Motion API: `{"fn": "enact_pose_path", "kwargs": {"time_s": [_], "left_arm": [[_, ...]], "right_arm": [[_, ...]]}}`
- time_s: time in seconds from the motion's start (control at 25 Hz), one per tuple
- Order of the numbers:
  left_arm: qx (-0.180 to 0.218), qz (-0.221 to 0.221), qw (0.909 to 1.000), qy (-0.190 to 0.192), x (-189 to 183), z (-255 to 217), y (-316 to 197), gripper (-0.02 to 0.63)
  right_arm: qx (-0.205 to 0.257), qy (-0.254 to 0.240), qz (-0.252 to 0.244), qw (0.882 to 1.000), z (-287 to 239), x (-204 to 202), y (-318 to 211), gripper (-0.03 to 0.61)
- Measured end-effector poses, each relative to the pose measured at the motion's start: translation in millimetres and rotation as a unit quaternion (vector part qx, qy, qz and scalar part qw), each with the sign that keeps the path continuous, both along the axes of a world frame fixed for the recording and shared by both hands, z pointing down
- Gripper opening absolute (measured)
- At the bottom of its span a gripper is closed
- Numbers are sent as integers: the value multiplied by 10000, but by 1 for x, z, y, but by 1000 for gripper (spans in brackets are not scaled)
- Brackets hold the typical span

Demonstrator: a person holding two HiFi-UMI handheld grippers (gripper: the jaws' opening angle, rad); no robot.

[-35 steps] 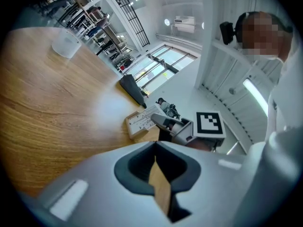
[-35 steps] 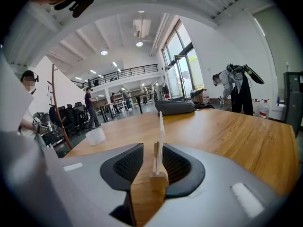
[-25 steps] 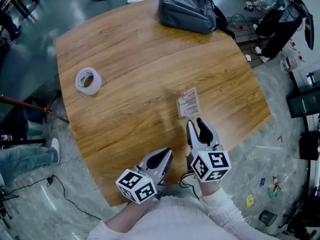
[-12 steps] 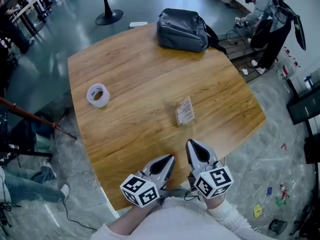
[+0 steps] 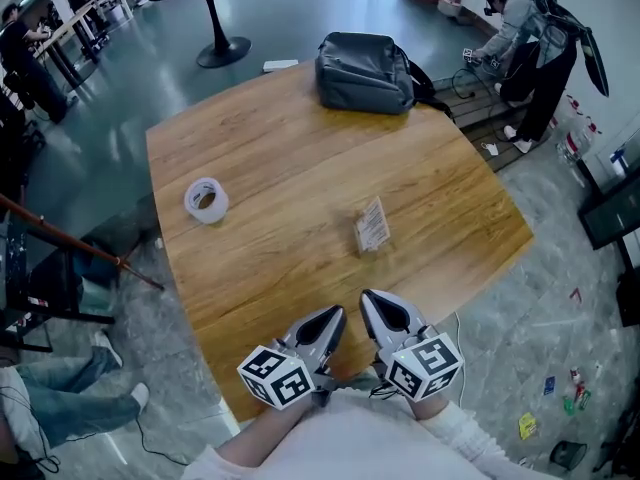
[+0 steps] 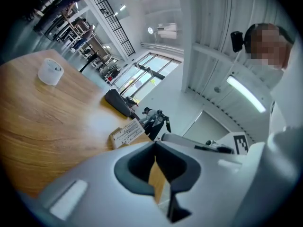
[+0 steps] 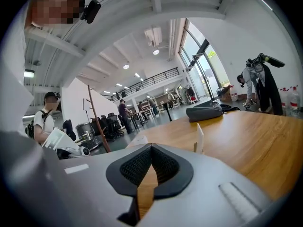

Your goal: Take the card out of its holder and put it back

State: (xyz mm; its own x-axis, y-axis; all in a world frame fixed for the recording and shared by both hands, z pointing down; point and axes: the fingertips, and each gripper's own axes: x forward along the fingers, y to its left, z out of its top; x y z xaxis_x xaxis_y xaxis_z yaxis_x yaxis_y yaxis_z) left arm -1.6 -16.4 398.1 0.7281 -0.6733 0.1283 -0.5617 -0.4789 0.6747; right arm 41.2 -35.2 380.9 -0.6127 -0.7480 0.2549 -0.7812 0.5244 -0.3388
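Note:
A white printed card (image 5: 372, 225) stands in its small holder near the middle of the wooden table (image 5: 280, 148). Both grippers hover at the table's near edge, well short of the card. My left gripper (image 5: 330, 320) is shut with nothing between its jaws; in the left gripper view the card (image 6: 127, 133) shows ahead past the closed gripper (image 6: 155, 146). My right gripper (image 5: 380, 306) is also shut and empty. In the right gripper view the card (image 7: 200, 138) appears edge-on, upright, beyond the closed gripper (image 7: 151, 148).
A roll of clear tape (image 5: 206, 200) lies at the table's left side. A grey backpack (image 5: 366, 60) sits at the far edge. People stand and sit beyond the table, one at the far right (image 5: 525, 38). Cables lie on the floor nearby.
The right gripper's jaws have gone from apart to shut. Both grippers have drawn back toward the near edge, farther from the card. The head view has shifted.

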Motion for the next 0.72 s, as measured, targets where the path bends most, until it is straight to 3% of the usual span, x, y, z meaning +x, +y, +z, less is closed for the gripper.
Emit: {"fn": "enact_pose_path", "kwargs": {"time_s": [0.72], "left_arm": [[17, 189, 9998, -10, 12, -2, 3, 8]], "right_arm": [[-176, -46, 67, 9998, 8, 7, 5, -5]]}}
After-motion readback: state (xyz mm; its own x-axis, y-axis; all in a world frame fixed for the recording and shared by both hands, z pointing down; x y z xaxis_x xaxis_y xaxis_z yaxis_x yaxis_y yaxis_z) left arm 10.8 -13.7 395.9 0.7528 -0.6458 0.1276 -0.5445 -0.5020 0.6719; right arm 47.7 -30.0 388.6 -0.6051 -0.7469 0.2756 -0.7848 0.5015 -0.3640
